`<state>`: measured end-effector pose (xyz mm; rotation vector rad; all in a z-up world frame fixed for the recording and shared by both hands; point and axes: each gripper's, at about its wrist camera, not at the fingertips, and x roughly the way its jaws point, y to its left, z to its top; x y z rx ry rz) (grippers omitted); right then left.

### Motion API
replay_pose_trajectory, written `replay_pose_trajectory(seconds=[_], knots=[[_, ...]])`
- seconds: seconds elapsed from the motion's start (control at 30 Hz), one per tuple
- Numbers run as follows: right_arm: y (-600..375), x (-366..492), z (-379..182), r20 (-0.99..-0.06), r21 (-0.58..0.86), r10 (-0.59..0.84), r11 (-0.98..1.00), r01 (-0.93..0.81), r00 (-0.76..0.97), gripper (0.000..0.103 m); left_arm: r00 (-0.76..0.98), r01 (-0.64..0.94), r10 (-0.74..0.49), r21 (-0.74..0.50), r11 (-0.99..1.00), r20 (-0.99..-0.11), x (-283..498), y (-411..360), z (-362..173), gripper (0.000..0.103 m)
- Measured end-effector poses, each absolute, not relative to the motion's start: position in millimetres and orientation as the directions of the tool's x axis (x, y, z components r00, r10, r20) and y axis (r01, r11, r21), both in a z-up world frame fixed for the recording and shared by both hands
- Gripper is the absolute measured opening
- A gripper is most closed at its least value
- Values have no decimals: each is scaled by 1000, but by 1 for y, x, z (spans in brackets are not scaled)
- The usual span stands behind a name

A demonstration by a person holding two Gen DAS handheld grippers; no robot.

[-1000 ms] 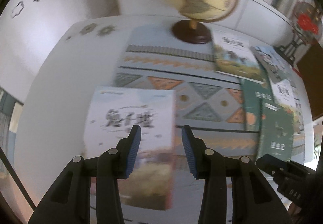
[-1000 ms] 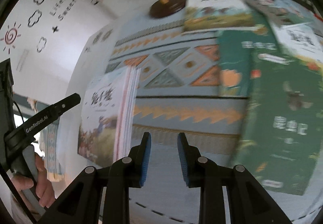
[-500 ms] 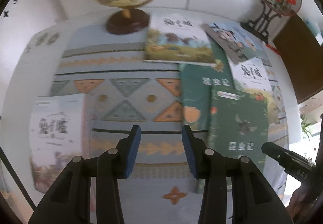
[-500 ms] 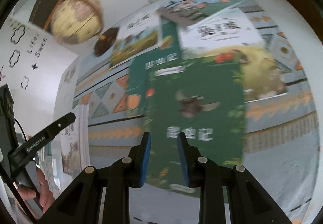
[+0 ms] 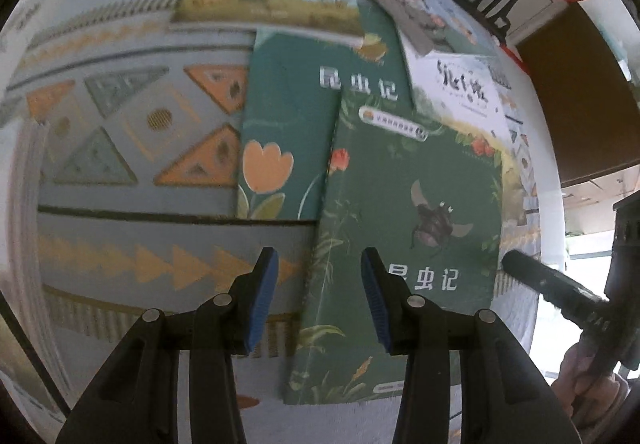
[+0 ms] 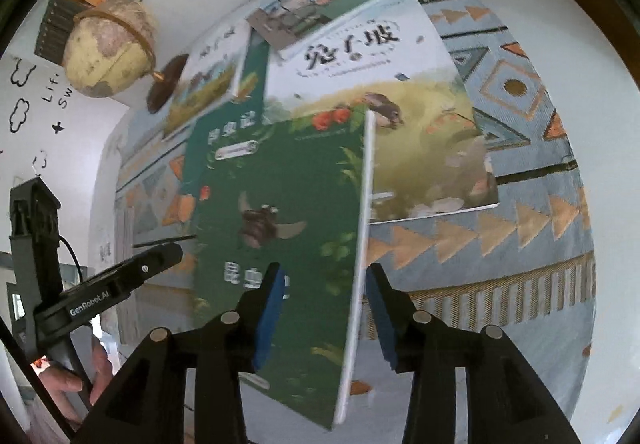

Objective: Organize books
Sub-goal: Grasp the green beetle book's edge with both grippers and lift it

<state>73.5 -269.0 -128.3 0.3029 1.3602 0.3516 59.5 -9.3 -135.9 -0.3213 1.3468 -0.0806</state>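
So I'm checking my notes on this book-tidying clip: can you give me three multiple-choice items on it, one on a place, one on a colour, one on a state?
1. Where does the beetle book lie?
A. on top of other books
B. under the globe
C. on the floor

2. What colour is its cover?
A. red
B. dark green
C. yellow

3. How is the right gripper?
A. clamped on the globe
B. jaws apart over the beetle book's edge
C. out of sight

Answers:
1 A, it overlaps the tulip book and the white book.
2 B, green with leaves.
3 B, the jaws are opening, pads either side of the edge.
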Motion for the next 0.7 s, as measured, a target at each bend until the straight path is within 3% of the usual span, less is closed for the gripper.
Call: replay_pose_trajectory(seconds=[0.1, 0.23, 0.33, 0.7], knots=[[-275, 76, -131, -884, 418, 427, 904, -88, 189, 48, 190, -119, -249, -274, 954, -950, 61, -13, -147, 44], [-278, 81, -140, -885, 423, 433, 901, -94, 172, 49, 199, -70, -295, -313, 947, -935, 62, -21, -144, 66], [-277, 83, -148, -879, 442, 450, 893, -84, 160, 49, 208, -69, -320, -340, 938, -924, 62, -22, -142, 72], [-268, 82, -151, -852, 474, 486, 874, -107, 193, 57, 191, 5, -426, -433, 901, -884, 59, -25, -145, 78]])
